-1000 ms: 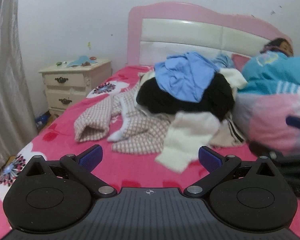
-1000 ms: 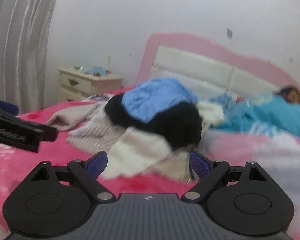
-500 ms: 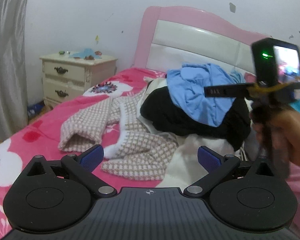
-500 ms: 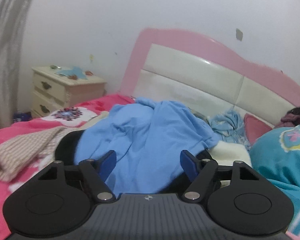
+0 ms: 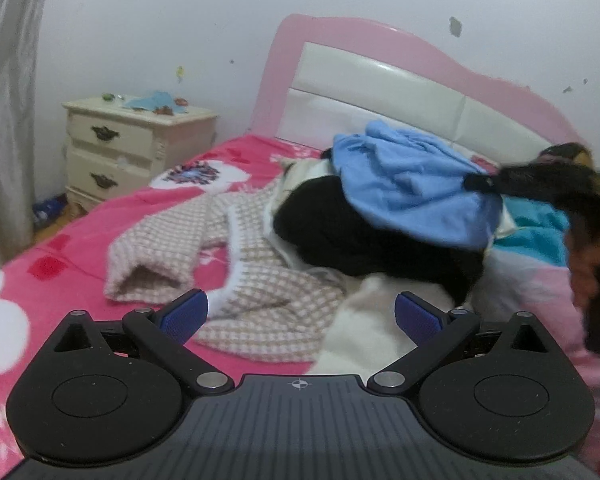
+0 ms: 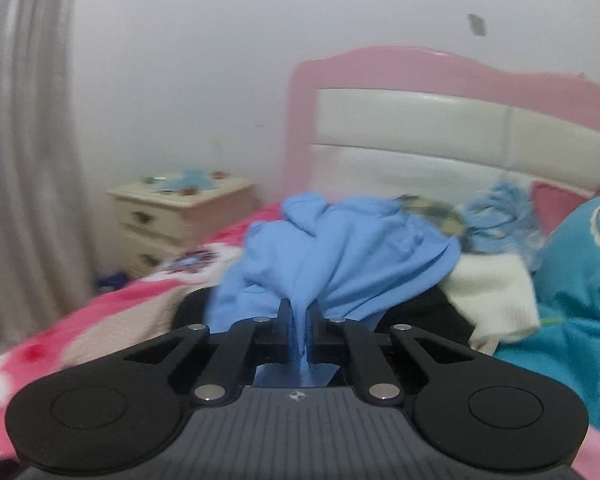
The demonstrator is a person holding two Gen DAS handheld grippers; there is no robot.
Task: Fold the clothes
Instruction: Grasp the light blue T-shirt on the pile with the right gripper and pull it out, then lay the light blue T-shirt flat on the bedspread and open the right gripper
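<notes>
A pile of clothes lies on the bed: a light blue garment (image 5: 412, 192) on top of a black one (image 5: 360, 240), a beige checked garment (image 5: 252, 280) spread to the left, and a cream one (image 5: 372, 328) in front. My right gripper (image 6: 300, 312) is closing its jaws, and a fold of the blue garment (image 6: 340, 256) is pinched between the pads. In the left wrist view the right gripper (image 5: 478, 180) reaches in from the right, blurred, onto the blue cloth. My left gripper (image 5: 300, 314) hovers open over the checked and cream garments with nothing between its fingers.
The bed has a pink flowered blanket (image 5: 80, 248) and a pink and white headboard (image 5: 380, 80). A cream nightstand (image 5: 136, 148) and a grey curtain (image 5: 4, 100) stand at the left. A teal quilt (image 6: 580, 300) lies at the right. A hand (image 5: 588, 268) holds the right gripper.
My right gripper moved in over the pile and its jaws went from wide open to closed on the blue garment. The left gripper shifted a little and stayed open.
</notes>
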